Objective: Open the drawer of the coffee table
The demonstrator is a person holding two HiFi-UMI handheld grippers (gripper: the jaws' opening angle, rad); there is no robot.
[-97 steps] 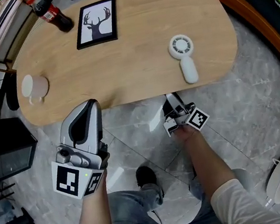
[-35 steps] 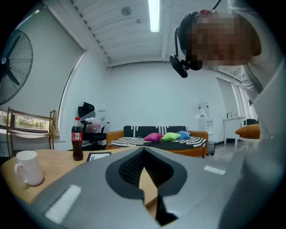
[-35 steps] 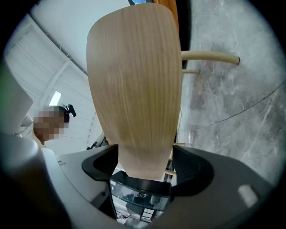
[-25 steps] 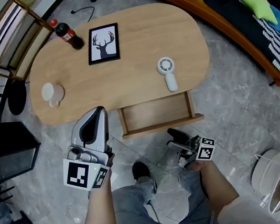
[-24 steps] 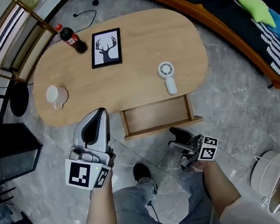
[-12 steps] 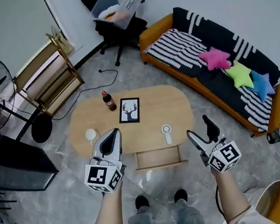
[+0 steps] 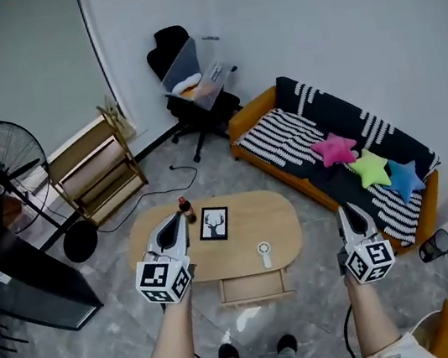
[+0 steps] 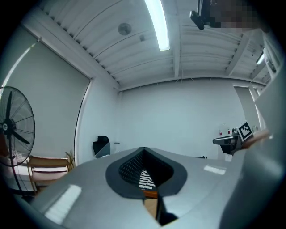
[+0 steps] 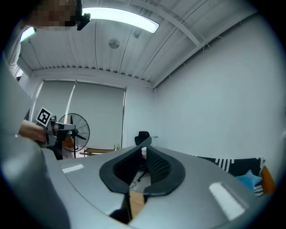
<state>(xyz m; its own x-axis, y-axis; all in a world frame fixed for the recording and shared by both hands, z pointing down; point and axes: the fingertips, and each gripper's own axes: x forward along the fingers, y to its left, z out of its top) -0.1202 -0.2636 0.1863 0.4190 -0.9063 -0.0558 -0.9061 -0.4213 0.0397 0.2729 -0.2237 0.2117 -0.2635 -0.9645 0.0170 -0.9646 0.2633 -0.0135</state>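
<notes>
Seen from above, a person stands on a grey floor, shoes (image 7: 228, 352) at the near edge, both forearms stretched forward and level. The left gripper (image 7: 179, 222) is clenched, its jaws meeting at the tips with nothing between them; in the head view it overlaps the left end of the table. The right gripper (image 7: 347, 211), out to the right of the table and over the floor, has just been closing; its jaws are now together and hold nothing. Between the two grippers lies the oval wooden table (image 7: 246, 231). Its drawer (image 7: 246, 286) stands pulled out from the near side, toward the person. On the tabletop, a white hand fan (image 7: 264, 253) lies near the near edge, just beyond the drawer. A black-framed picture (image 7: 214, 223) lies farther back. A dark bottle (image 7: 186, 211) stands at the far left edge, close to the left gripper's tip. Beyond the table to the right is an orange sofa (image 7: 257, 110) with striped cushions and pink, green and blue star pillows. To the far left are a wooden rack (image 7: 95, 170) and a floor fan (image 7: 2, 162). Farthest back, a black chair (image 7: 182, 70) stands by the white wall.
</notes>
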